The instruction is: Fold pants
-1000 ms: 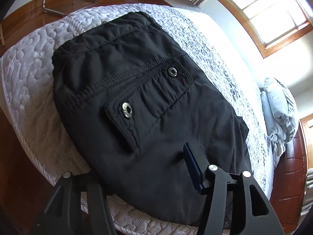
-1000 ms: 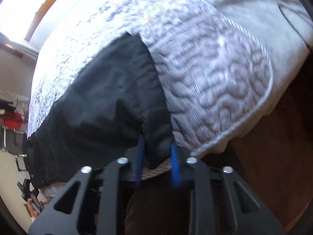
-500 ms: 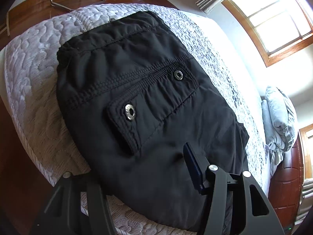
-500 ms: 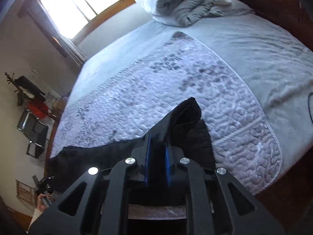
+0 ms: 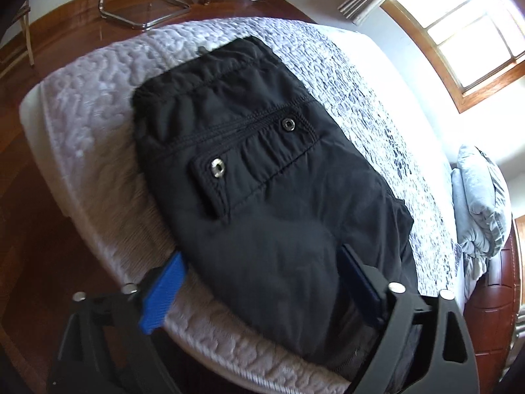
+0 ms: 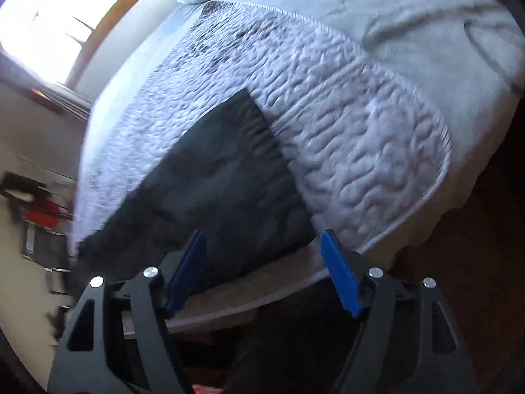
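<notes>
Black pants (image 5: 262, 177) lie folded on the quilted pad (image 5: 92, 121) at the bed's near corner, back pocket with two metal snaps facing up. My left gripper (image 5: 262, 282) hovers over their near edge. Its jaws are opening, and the blue pads (image 5: 162, 292) stand wide on either side of the cloth without pressing it. In the right wrist view the pants (image 6: 213, 190) lie flat, one corner toward the pad's middle. My right gripper (image 6: 262, 269) is at their near edge with its jaws opening. The cloth lies below and between its pads (image 6: 339, 275), free of them.
The bed's edge (image 5: 108, 262) drops to a wooden floor (image 5: 39, 229). A chrome chair frame (image 5: 144, 13) stands beyond the bed's corner. A crumpled grey blanket (image 5: 479, 203) lies at the head of the bed under a window (image 5: 466, 23). A thin cable (image 6: 485, 49) crosses the sheet.
Both grippers have opened and let go of the pants. The right one held a lifted corner half a second ago; that cloth now lies flat. The left gripper has risen a little.
</notes>
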Action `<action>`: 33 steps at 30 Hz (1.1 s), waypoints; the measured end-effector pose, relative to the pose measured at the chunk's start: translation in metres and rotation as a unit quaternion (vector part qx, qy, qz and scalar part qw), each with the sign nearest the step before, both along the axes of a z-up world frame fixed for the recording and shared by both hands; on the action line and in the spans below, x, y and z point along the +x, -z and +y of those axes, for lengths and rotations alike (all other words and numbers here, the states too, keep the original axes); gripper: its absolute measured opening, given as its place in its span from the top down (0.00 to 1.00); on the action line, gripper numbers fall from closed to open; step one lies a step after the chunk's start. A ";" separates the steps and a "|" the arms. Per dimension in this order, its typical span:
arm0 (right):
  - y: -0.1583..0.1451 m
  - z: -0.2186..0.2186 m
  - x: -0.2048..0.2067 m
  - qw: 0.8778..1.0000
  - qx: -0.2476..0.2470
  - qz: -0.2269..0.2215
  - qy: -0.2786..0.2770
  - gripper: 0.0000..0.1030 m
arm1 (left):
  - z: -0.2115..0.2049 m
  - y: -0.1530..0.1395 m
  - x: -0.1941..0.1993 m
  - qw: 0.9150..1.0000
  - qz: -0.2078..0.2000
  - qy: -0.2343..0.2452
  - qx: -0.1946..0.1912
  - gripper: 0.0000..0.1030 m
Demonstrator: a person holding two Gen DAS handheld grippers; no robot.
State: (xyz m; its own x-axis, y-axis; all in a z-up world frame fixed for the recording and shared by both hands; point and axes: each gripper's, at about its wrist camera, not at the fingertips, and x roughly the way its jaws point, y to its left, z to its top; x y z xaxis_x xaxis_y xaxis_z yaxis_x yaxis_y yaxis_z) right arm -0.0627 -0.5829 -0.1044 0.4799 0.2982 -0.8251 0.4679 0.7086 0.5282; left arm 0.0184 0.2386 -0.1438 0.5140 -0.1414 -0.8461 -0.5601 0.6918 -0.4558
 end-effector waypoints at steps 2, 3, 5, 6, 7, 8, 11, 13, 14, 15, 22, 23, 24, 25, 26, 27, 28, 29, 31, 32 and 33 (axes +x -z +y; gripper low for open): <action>0.008 0.006 -0.004 0.999 0.036 0.003 0.004 0.29 | 0.001 -0.002 -0.010 1.000 0.001 -0.011 -0.008 0.06; 0.015 0.009 -0.006 0.999 0.045 0.008 0.009 0.30 | 0.003 -0.001 -0.014 1.000 0.004 -0.019 -0.013 0.06; 0.026 0.011 -0.007 0.998 0.057 0.018 0.022 0.32 | 0.006 0.004 -0.020 0.999 0.015 -0.031 -0.014 0.06; 0.033 0.011 -0.007 0.997 0.070 0.018 0.031 0.33 | 0.007 0.006 -0.022 0.999 0.020 -0.036 -0.014 0.06; 0.037 0.010 -0.007 0.996 0.082 0.014 0.039 0.33 | 0.007 0.009 -0.023 0.999 0.022 -0.039 -0.016 0.06; 0.041 0.009 -0.006 0.995 0.092 0.011 0.045 0.33 | 0.007 0.012 -0.024 0.999 0.023 -0.041 -0.018 0.06; 0.047 0.010 0.001 0.994 0.092 0.008 0.052 0.33 | 0.004 0.017 -0.019 0.999 0.030 -0.038 -0.016 0.06; 0.048 0.010 0.005 0.995 0.086 0.002 0.058 0.33 | 0.001 0.020 -0.014 0.999 0.032 -0.036 -0.024 0.06; 0.049 0.010 0.008 0.994 0.085 0.002 0.061 0.33 | 0.000 0.021 -0.012 0.998 0.033 -0.037 -0.026 0.06; 0.048 0.010 0.011 0.994 0.084 0.002 0.062 0.33 | -0.002 0.025 -0.008 0.998 0.037 -0.039 -0.028 0.06; 0.043 0.003 0.023 0.994 0.083 -0.011 0.072 0.41 | -0.015 0.045 0.012 0.997 0.062 -0.035 -0.031 0.06; 0.042 0.003 0.025 0.994 0.078 -0.011 0.072 0.44 | -0.017 0.046 0.013 0.997 0.065 -0.034 -0.024 0.06; 0.041 0.004 0.028 0.995 0.074 -0.015 0.067 0.50 | -0.019 0.047 0.015 0.997 0.068 -0.033 -0.020 0.06; 0.040 0.004 0.031 0.995 0.074 -0.021 0.064 0.54 | -0.021 0.048 0.017 0.997 0.070 -0.032 -0.017 0.06; 0.040 0.005 0.040 0.995 0.078 -0.023 0.065 0.54 | -0.022 0.049 0.019 0.997 0.072 -0.033 -0.016 0.06; 0.040 0.004 0.042 0.994 0.084 -0.028 0.067 0.55 | -0.023 0.049 0.020 0.997 0.073 -0.032 -0.015 0.06; 0.043 0.003 0.044 0.993 0.092 -0.032 0.069 0.55 | -0.023 0.049 0.021 0.997 0.072 -0.031 -0.014 0.06; 0.047 0.002 0.046 0.992 0.098 -0.029 0.072 0.53 | -0.024 0.049 0.022 0.997 0.070 -0.029 -0.013 0.06; 0.059 0.000 0.050 0.989 0.113 -0.021 0.088 0.48 | -0.024 0.049 0.022 0.997 0.067 -0.027 -0.009 0.07; 0.062 -0.002 0.049 0.988 0.121 -0.025 0.094 0.47 | -0.024 0.049 0.023 0.997 0.065 -0.029 -0.007 0.07; 0.064 -0.003 0.049 0.987 0.123 -0.027 0.098 0.47 | -0.023 0.048 0.024 0.997 0.064 -0.032 -0.004 0.07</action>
